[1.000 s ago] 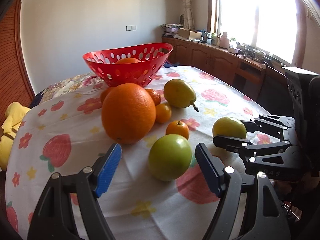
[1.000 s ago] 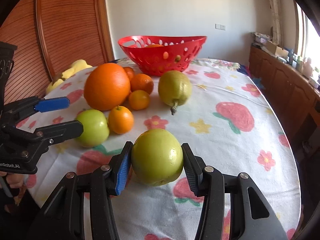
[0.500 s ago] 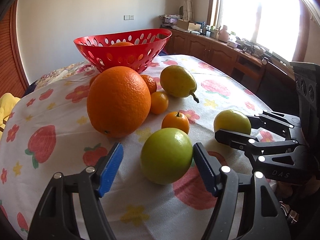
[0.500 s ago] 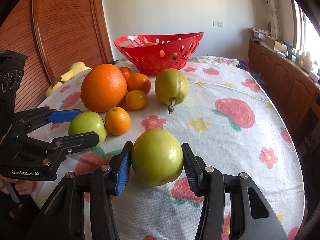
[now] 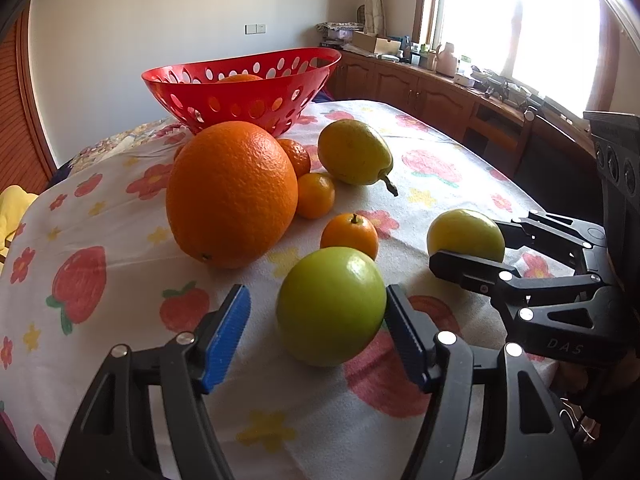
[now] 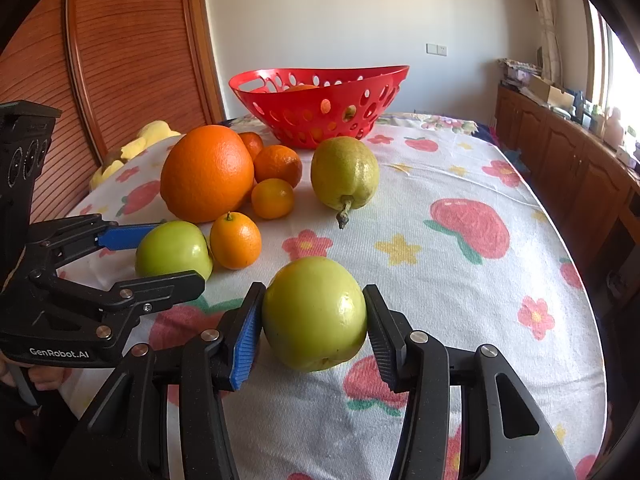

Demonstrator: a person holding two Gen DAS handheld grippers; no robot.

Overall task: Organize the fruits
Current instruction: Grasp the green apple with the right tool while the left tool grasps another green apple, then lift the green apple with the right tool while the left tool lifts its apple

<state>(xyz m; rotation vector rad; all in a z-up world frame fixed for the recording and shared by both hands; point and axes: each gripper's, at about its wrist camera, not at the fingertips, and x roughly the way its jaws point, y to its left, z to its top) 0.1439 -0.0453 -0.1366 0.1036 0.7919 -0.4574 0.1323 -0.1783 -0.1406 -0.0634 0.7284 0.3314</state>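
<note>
My left gripper [image 5: 318, 332] is open around a green apple [image 5: 331, 306] on the flowered tablecloth; its right pad is at the apple, the left pad stands apart. My right gripper [image 6: 314, 326] is shut on a second, yellow-green apple [image 6: 315, 313], low over the cloth; it also shows in the left wrist view [image 5: 466, 235]. Beyond lie a big orange [image 5: 232, 194], three small tangerines [image 5: 350, 235], and a pear [image 5: 354, 152]. A red perforated basket [image 5: 244, 88] stands at the back with an orange inside.
The table [image 6: 460, 184] is oval with the cloth hanging over its edges. A wooden sideboard [image 5: 440, 92] with clutter runs under the window on the right. A wooden slatted door [image 6: 132, 48] and a yellow soft toy [image 6: 132, 146] are on the left.
My left gripper has moved forward so the green apple now sits between its pads, and the jaws have narrowed a little. The right gripper stays shut on its apple.
</note>
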